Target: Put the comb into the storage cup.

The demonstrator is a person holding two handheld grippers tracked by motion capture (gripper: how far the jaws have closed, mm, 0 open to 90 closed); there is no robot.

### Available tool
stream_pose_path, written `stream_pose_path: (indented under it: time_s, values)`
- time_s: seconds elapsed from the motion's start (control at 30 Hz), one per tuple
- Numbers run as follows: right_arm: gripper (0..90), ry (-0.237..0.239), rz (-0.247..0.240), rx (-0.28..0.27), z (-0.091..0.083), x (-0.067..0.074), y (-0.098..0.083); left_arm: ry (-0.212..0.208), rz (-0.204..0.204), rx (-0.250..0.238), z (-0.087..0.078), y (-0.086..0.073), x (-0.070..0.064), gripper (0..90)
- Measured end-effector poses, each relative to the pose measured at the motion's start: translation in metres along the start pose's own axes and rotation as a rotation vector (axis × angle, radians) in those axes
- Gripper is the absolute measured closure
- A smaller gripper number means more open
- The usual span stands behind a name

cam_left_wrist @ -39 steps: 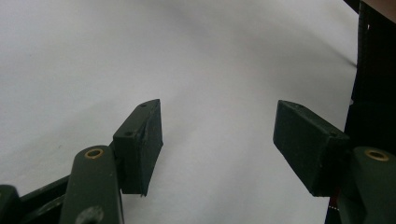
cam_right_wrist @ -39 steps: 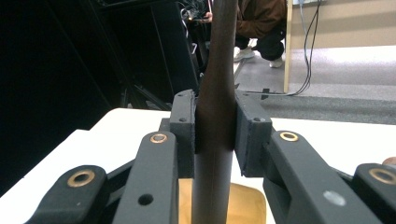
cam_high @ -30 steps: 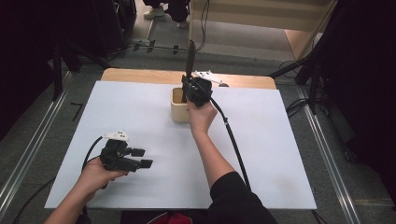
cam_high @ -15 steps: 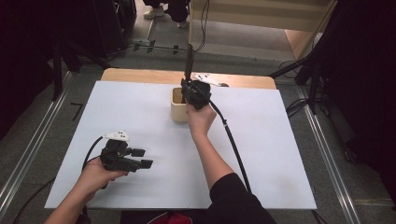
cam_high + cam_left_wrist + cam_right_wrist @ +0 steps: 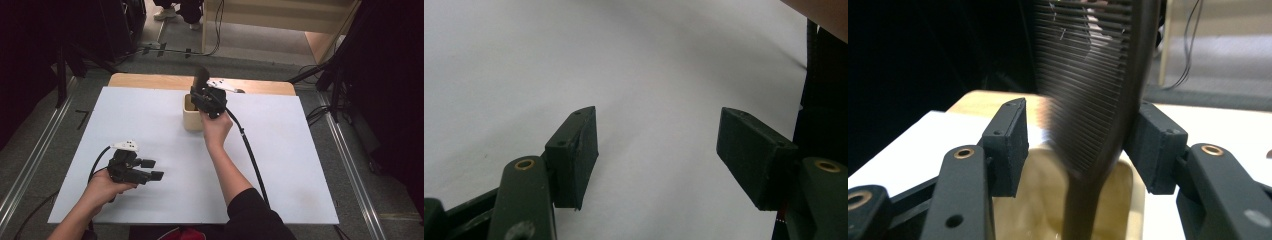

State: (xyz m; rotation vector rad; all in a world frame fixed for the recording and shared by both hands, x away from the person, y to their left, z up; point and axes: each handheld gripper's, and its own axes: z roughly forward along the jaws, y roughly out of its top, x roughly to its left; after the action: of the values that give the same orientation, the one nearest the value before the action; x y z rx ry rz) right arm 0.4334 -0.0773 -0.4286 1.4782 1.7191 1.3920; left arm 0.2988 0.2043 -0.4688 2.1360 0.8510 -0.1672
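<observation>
Over the cup (image 5: 192, 119), which stands on the far middle part of the white table (image 5: 300, 165), I have the right gripper (image 5: 205, 98) poised, and its jaws have just been opening: in the right gripper view a gap shows between the left pad and the comb (image 5: 1093, 105), so I read the comb as let go, though it leans close against the other pad and I cannot tell whether it touches there. The comb stands handle-down in the cup (image 5: 1048, 200), its toothed head rising above the rim between my right gripper (image 5: 1083, 145) and blurred in that view. From the high view the comb (image 5: 201, 77) sticks up dark just behind the cup's far rim. Well apart from the cup, toward the near left corner of the table, my left gripper (image 5: 154, 169) lies low over the bare white surface with its jaws spread wide and nothing between them, as the left gripper (image 5: 656, 150) view confirms.
</observation>
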Motion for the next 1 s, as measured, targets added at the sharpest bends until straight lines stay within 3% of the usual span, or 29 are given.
stream_pose_path:
  time_s: [0.33, 0.6, 0.8, 1.0]
  values:
    - [30.2, 0.010, -0.030, 0.037, -0.013, -0.013, -0.006, 0.006, -0.001, 0.006, 0.000, 0.000, 0.001, 34.1]
    - [28.5, 0.039, -0.027, 0.048, -0.029, -0.020, -0.007, 0.006, -0.004, 0.000, 0.000, 0.000, 0.000, 34.1]
    - [28.6, 0.062, -0.062, 0.071, -0.041, -0.021, -0.008, 0.007, -0.003, -0.001, -0.001, 0.000, 0.001, 34.1]
    - [28.6, 0.091, -0.063, 0.089, -0.050, -0.025, -0.011, 0.010, -0.004, 0.000, -0.001, 0.000, 0.001, 34.1]
